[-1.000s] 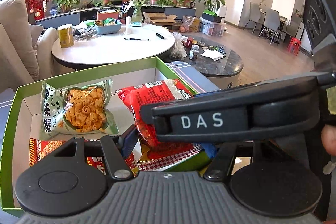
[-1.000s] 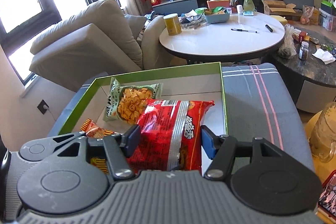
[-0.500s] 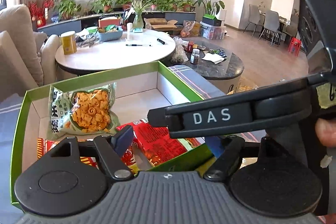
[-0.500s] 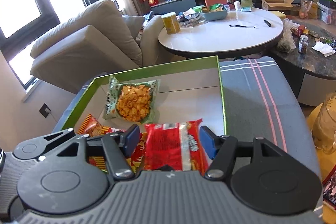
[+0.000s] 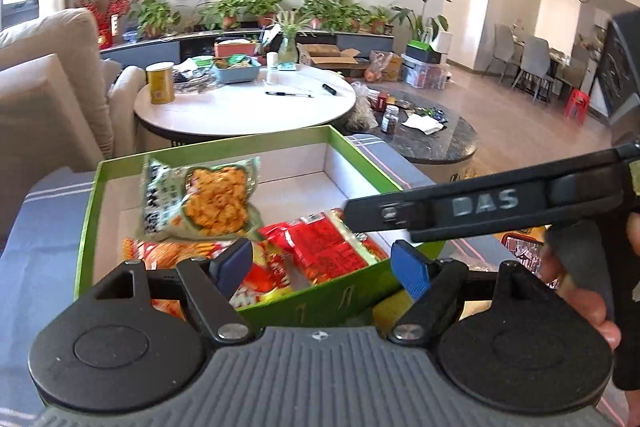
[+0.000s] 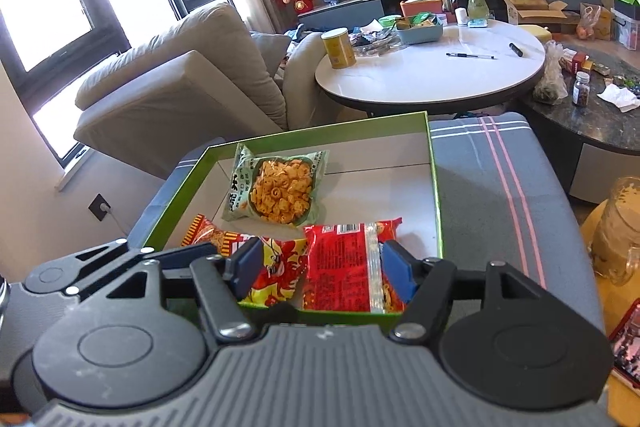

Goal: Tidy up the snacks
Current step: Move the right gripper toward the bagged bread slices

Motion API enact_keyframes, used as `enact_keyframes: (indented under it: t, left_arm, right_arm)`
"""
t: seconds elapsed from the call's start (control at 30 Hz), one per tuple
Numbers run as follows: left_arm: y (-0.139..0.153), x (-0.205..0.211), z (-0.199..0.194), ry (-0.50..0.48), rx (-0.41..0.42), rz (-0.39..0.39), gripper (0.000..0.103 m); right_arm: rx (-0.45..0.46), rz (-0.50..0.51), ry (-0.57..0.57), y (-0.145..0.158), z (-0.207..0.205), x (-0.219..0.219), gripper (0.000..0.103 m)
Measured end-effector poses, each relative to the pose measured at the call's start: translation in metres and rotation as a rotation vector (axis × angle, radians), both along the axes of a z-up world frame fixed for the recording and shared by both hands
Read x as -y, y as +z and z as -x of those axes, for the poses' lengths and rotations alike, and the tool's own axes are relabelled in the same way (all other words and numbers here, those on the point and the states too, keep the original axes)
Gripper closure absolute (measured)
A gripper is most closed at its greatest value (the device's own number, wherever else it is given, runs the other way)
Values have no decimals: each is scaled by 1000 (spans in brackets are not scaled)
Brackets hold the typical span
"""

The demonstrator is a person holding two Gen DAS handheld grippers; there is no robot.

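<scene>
A green-rimmed box point(image 5: 240, 141) point(image 6: 320, 131) with a white floor sits on a grey striped cushion point(image 6: 500, 187). In it lie a green bag of orange curls point(image 5: 208, 203) point(image 6: 280, 187), a red-and-yellow bag point(image 5: 168, 255) point(image 6: 208, 231) and a red packet point(image 5: 324, 247) point(image 6: 344, 267). My left gripper point(image 5: 324, 267) hovers open over the box's near wall, holding nothing. My right gripper point(image 6: 323, 271) is beside it with its jaws opening. The red packet rests flat below and between its pads, and neither pad presses on it. The right gripper's black arm marked DAS point(image 5: 480, 205) crosses the left wrist view.
Behind the box stands a round white table point(image 6: 432, 79) with a yellow can point(image 6: 338, 47) and pens. A dark stone table point(image 5: 432, 143) is to the right and a beige sofa point(image 6: 180, 75) to the left. A glass jar point(image 6: 616, 227) stands at the right edge.
Both grippers have drawn back and up from the box. The right jaws have let go of the red packet, which now lies flat inside. The left jaws have widened.
</scene>
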State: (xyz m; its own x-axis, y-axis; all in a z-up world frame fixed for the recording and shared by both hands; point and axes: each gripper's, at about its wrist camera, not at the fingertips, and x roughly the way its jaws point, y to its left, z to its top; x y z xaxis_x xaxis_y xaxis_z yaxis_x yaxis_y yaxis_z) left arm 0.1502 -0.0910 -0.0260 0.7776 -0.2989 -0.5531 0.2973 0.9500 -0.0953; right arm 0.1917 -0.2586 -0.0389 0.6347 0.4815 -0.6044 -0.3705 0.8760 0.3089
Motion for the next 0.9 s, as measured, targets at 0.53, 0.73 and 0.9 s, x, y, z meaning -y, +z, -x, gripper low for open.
enact_keyframes:
  t: [0.53,0.73,0.9]
  left_arm:
    - [-8,5,29,-30,-68,30,28]
    - [-19,21,27,-63,-110,26,24]
    - [-31,29,22,-86,-162,29,24]
  right_arm:
    - [-117,104,-147,-24,28,41,24]
    - [-176,38,-198,-39,20,61,18]
    - [-203,24,-198,-46,17,64,17]
